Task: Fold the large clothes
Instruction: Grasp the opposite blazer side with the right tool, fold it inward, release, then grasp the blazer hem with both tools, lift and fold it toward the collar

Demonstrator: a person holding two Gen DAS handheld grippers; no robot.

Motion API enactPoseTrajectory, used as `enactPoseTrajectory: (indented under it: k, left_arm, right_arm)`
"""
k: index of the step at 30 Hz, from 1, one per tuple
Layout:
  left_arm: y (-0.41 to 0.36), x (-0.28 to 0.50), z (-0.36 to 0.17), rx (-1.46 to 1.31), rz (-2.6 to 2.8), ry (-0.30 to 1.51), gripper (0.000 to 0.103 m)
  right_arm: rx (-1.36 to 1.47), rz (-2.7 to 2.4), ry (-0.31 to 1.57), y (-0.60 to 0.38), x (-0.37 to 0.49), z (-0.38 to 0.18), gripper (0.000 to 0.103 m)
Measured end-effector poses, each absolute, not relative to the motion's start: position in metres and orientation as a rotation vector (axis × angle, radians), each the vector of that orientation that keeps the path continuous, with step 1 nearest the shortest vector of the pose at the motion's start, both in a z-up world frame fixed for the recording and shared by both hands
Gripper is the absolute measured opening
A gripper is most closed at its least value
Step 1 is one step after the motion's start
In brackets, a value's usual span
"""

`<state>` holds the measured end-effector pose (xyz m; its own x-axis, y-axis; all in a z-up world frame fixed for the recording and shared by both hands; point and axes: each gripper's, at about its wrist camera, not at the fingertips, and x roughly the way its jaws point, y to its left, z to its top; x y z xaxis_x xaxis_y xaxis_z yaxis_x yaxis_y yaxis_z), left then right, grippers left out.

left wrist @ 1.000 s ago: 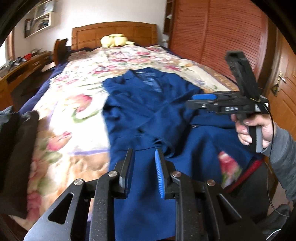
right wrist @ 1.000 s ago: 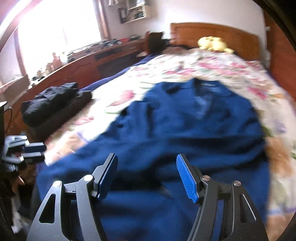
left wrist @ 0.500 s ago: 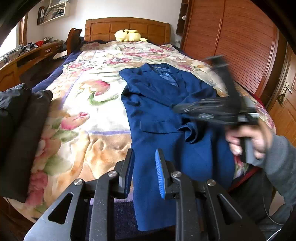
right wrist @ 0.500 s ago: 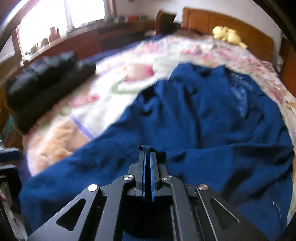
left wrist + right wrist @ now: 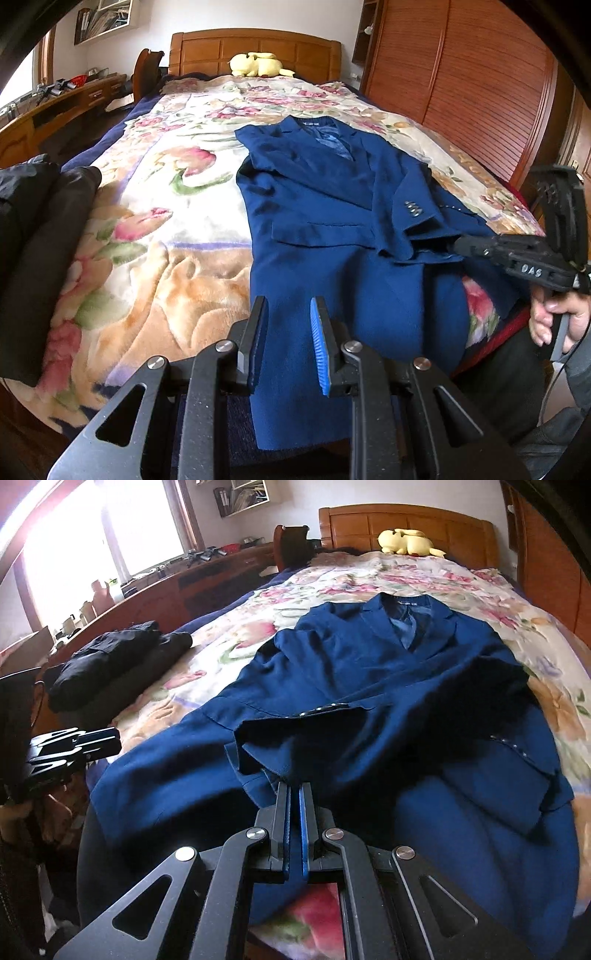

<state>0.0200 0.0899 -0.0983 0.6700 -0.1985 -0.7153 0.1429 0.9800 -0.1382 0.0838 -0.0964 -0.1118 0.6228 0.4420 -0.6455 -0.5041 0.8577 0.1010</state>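
A dark blue jacket [image 5: 332,206] lies face up on the floral blanket [image 5: 166,221], collar toward the headboard, its hem hanging over the bed's near edge. My left gripper [image 5: 288,328] hovers over the hem's left part, jaws a little apart with nothing between them. It also shows at the left edge of the right wrist view as the left gripper [image 5: 110,738]. My right gripper [image 5: 293,794] is shut on a raised fold of the jacket [image 5: 369,672] just below a buttoned sleeve cuff [image 5: 325,709]. From the left wrist view the right gripper [image 5: 458,245] reaches in from the right, held by a hand [image 5: 557,317].
A pile of black clothes [image 5: 33,240] lies on the bed's left near corner. A yellow plush toy [image 5: 258,64] sits by the wooden headboard [image 5: 255,44]. A wooden wardrobe [image 5: 461,74] runs along the right and a cluttered desk [image 5: 166,583] along the left.
My right gripper went from wide open to shut and came down onto the jacket's front. The left gripper's view pulled back slightly, its jaws unchanged.
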Motion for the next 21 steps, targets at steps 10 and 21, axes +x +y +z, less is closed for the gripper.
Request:
enactPoseTrajectory:
  k: [10,21]
  left_arm:
    - [0.098,0.010,-0.107,-0.054,-0.158,0.840,0.025]
    - [0.100,0.010,-0.130,-0.051,-0.124,0.904,0.026]
  right_arm:
    - [-0.163,0.541,0.780,-0.115,0.070,-0.109,0.039]
    - [-0.159,0.258,0.730,-0.220,0.070,-0.104,0.059]
